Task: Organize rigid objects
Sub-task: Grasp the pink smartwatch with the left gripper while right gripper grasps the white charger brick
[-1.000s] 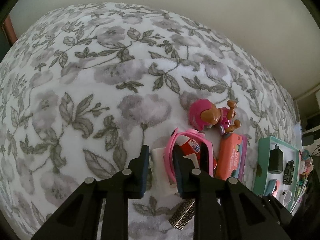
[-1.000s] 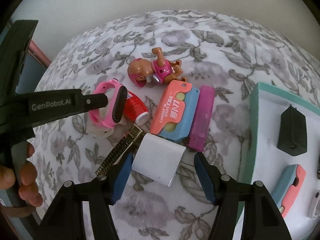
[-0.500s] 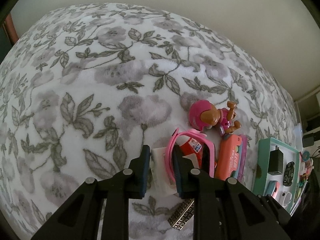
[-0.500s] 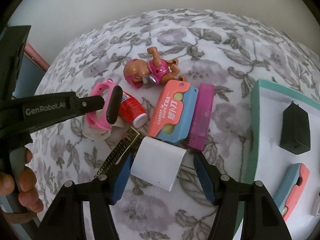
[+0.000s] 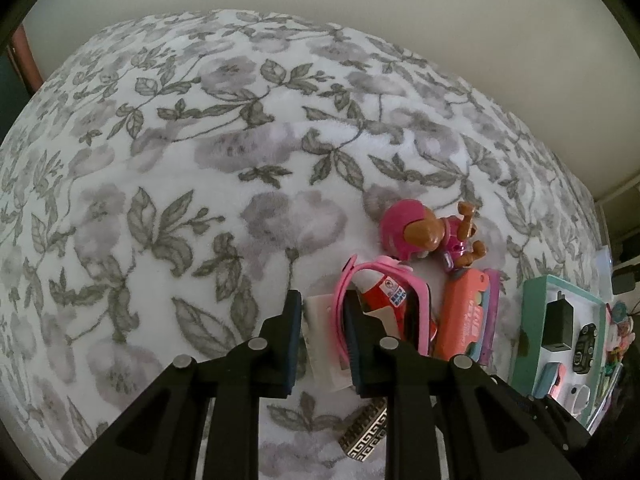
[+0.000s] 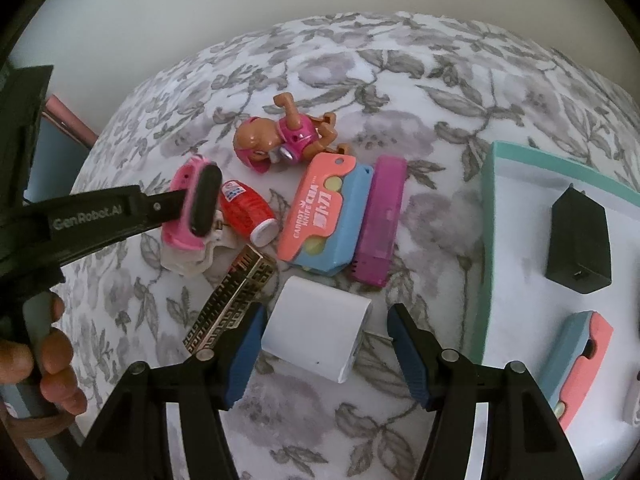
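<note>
The pink plastic watch with black face (image 6: 196, 208) (partly raised off the flowered blanket (image 5: 200, 168)) is pinched at its strap by the left gripper (image 5: 322, 334). The right gripper (image 6: 324, 350) stands wide open around the white charger block (image 6: 316, 338), apparently not clamping it.

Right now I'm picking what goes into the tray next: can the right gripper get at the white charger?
Probably yes. The right gripper is open, its fingers either side of the white charger. The patterned bar lies close beside one finger, but nothing sits between them.
</note>
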